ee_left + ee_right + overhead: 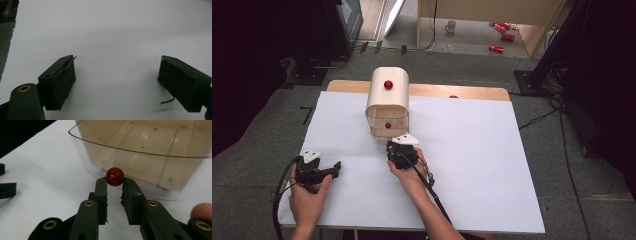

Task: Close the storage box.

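Two grippers are working over a white sheet [472,150] covering the wooden table [462,91]. Right gripper [115,185] is sitting just near of a cream drawer box [387,95] at centre far, jaws closing in on the red ball knob [115,176] of the clear plastic drawer [140,155]; the knob is sitting between the jaw tips, touching or nearly touching both, so it's pinching the knob as far as the right gripper view is showing. In the high view that gripper [398,147] is pointing far, toward the drawer front, with the right hand [409,172] wrapping its body and a cable trailing near-right. A second red knob [388,84] is showing on the box's top. Left gripper [117,77] is resting low over bare white sheet, jaws spread wide with nothing between them; in the high view it [334,169] is lying at the near left, well apart from the box, left hand [307,197] holding it. Red cans [502,30] and a mug [451,26] are lying on the floor far beyond the table.
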{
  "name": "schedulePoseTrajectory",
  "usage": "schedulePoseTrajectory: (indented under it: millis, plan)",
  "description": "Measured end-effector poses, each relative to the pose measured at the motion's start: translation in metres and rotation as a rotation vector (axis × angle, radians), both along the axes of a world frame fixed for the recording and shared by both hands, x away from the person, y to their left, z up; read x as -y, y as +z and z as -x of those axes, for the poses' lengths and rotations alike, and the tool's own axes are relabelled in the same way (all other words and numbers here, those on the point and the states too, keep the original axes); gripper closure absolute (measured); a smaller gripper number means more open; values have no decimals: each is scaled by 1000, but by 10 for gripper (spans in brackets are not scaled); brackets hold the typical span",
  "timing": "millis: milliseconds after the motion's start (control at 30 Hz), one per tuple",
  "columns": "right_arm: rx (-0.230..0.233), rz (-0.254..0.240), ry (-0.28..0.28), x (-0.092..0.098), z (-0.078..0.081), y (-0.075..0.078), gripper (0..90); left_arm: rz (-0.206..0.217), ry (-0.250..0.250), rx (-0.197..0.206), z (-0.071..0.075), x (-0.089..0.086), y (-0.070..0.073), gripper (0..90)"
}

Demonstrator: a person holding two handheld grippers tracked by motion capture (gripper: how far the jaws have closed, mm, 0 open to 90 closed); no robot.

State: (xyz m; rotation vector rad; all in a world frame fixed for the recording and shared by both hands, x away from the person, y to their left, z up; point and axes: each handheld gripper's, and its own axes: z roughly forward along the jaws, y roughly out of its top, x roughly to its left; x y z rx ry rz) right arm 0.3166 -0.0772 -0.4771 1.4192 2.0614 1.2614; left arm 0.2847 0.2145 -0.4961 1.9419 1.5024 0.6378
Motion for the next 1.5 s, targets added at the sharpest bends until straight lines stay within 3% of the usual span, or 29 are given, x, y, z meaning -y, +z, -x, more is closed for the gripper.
schedulePoseTrajectory:
  millis: [900,1133,1200,1267,1367,1400,1500]
  plan:
    - [3,-6,-2,0,-13,-3,752,0,0,0,0,0,0,143]
    - [-16,-38,62,5,-10,-3,471,-2,-1,1,0,0,0,143]
    - [-17,-34,72,7,-8,-1,337,-2,0,1,0,0,0,143]
    - [-24,-26,103,10,-4,2,139,-3,-1,1,0,0,0,143]
    - [-31,-27,118,14,-2,4,85,-3,-1,1,0,0,0,143]
    - [-21,13,105,17,2,5,63,-3,-1,1,0,0,0,143]
    - [-14,28,96,23,5,7,49,-3,-1,2,0,0,0,143]
